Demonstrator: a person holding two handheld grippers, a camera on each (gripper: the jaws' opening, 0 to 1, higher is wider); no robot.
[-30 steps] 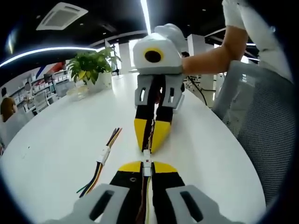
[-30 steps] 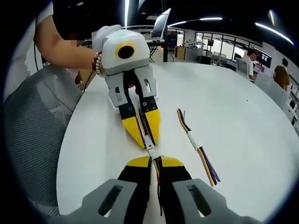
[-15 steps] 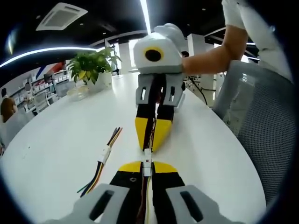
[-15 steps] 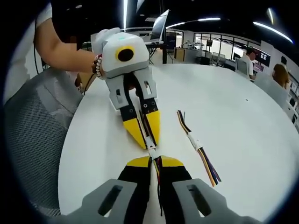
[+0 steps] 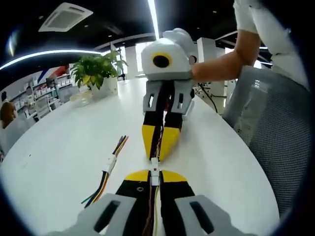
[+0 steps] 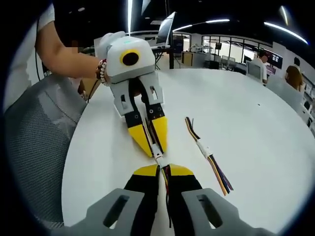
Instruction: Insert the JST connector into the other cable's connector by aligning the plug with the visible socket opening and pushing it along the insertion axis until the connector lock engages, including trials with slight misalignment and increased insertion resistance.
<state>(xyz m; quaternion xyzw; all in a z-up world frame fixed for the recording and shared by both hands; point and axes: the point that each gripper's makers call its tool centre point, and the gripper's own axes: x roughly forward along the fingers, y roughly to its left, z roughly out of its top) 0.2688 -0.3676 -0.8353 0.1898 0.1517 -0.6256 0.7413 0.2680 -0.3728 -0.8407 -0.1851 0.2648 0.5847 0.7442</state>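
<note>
My left gripper (image 5: 154, 176) and right gripper (image 6: 164, 170) meet tip to tip over the white table (image 5: 59, 147), each clamped on its cable. The small white connectors (image 5: 154, 166) sit joined between the tips; a spare cable (image 6: 209, 160) lies just right of my right gripper.

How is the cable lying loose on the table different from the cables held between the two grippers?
The loose cable lies flat on the white table, untouched; the held cables sit between the left gripper and right gripper, each clamped in shut jaws. The loose cable's wires fan out freely at both ends; the held cables' wires run back between the jaws. Both have multicoloured wires and a white connector meeting at the middle.
</note>
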